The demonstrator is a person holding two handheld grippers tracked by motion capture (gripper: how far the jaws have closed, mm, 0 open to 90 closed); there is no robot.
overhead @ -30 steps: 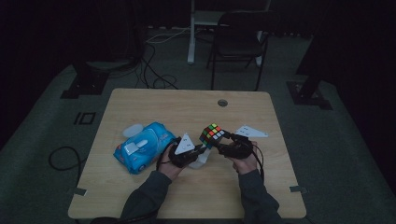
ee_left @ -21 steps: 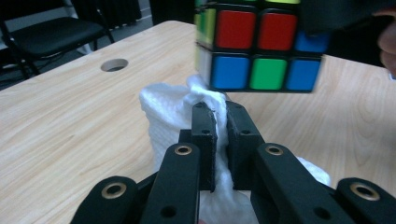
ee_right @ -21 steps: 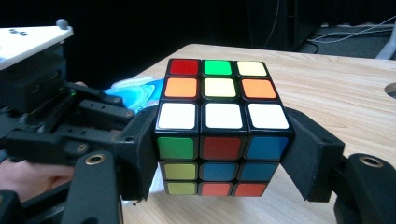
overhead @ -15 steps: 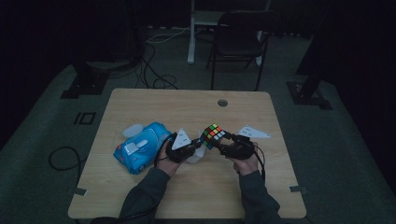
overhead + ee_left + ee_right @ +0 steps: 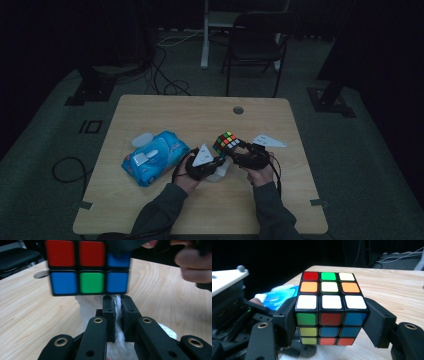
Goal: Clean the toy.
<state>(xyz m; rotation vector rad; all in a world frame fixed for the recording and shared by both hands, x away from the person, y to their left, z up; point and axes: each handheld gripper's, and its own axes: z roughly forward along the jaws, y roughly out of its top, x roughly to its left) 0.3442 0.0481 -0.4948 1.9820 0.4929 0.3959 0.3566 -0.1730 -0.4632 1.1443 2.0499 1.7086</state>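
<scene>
Your right claw [image 5: 329,322] grips the multicoloured plastic puzzle cube [image 5: 329,307], one jaw flat against each side face, and holds it up off the light wooden table [image 5: 165,112]. Your left claw [image 5: 116,305] is shut on a crumpled white wipe [image 5: 86,305], its tips just under the cube's bottom row of tiles.

The likely trouble is slip: the cube's smooth faces are held by friction alone, so a hard push from the wipe could twist it between the jaws or turn a layer. The thin wipe could also pull out of the left claw if it drags on a tile edge. The blue wipes pack [image 5: 155,157] lies beyond your left claw, out of the way.
</scene>
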